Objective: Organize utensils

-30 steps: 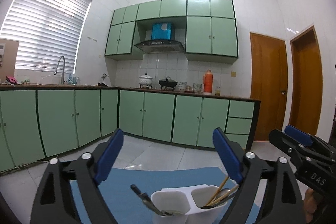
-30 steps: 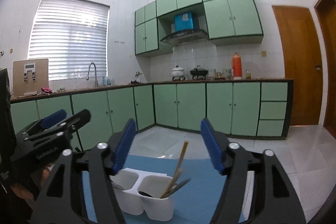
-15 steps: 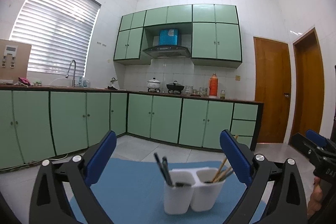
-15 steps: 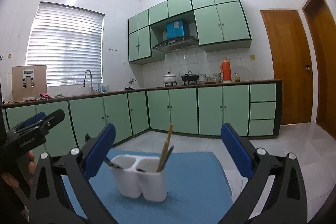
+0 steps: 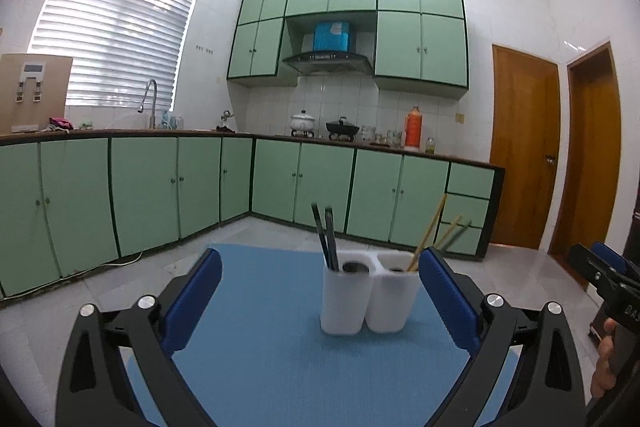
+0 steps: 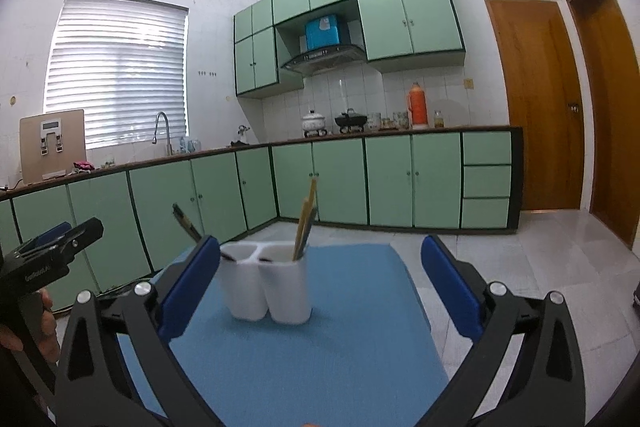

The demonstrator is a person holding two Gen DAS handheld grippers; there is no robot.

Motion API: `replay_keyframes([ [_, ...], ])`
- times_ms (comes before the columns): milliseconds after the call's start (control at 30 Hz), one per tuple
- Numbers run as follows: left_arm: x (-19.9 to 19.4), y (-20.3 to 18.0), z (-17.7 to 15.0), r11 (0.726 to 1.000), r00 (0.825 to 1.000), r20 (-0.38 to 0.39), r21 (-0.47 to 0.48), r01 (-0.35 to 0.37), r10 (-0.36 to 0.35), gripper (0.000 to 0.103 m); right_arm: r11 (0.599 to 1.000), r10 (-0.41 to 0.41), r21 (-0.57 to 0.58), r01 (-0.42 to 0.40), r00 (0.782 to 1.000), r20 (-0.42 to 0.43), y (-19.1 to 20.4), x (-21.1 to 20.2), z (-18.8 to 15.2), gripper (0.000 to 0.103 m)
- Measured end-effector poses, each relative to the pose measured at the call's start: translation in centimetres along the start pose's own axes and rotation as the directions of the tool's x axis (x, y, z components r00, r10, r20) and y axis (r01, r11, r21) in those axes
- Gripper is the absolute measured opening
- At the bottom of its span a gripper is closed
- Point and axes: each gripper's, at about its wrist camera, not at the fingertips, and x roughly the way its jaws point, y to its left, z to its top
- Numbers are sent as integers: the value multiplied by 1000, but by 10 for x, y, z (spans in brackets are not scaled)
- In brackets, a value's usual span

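Two tools stand with jaws spread wide and nothing between them: the left tool [image 5: 320, 291] and the right tool [image 6: 320, 285]. Both jaws have just been opening. A white two-cup holder [image 5: 370, 297] stands upright on the blue mat [image 5: 256, 327], beyond the fingertips. Its left cup holds dark utensils [image 5: 326, 237]; its right cup holds chopsticks [image 5: 430, 233], which lean right.

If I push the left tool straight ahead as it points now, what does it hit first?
Probably the white holder on the blue mat. It stands just ahead, right of centre between the open fingers, near the right finger. Depth is hard to judge, so that finger may touch first.
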Motion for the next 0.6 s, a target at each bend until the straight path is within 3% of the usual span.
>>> replay_keyframes([
  [300,-23,-11,-21,999,998,-67,35,-10,12,97,1000,25,8,-24,994,-107,16,-13,-24,98],
  [600,-25,-22,-26,997,987,-156,68,-33,43,97,999,35,-25,-40,982,-183,36,-9,-18,98],
])
